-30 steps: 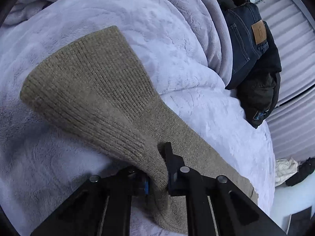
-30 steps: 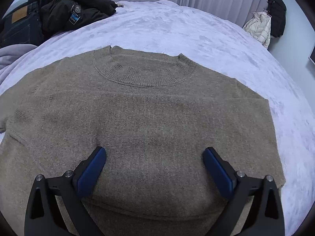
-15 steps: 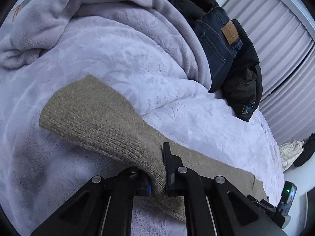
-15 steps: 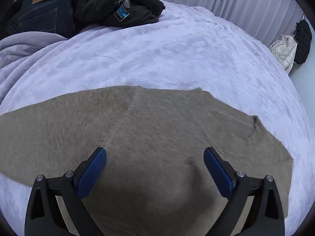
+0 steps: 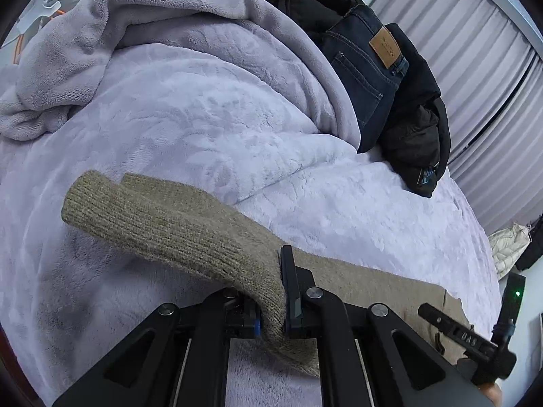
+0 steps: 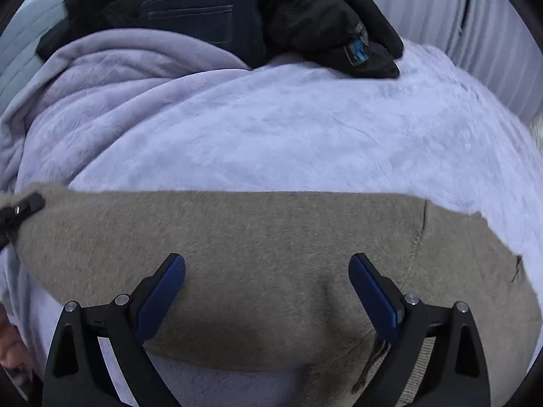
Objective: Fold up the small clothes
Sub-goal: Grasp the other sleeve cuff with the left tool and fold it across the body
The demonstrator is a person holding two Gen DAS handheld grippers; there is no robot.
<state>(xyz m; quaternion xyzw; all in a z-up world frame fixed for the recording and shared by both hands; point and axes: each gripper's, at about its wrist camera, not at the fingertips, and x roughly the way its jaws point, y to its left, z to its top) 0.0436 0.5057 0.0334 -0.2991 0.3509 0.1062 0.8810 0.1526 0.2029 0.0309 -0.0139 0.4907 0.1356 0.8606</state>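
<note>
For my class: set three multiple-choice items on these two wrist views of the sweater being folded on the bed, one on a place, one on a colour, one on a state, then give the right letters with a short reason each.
1. Where do the jeans lie?
A. on the sweater
B. at the bed's far side, beside the black jacket
C. on the floor

2. What colour is the sweater?
A. olive-brown
B. red
C. white

3. How is the left gripper?
A. wide open
B. shut on nothing
C. shut on the sweater sleeve

Key: 1 B, the jeans rest against the jacket past the blanket. 2 A, the knit is olive-brown in both views. 3 C, its fingers pinch the knit.
</note>
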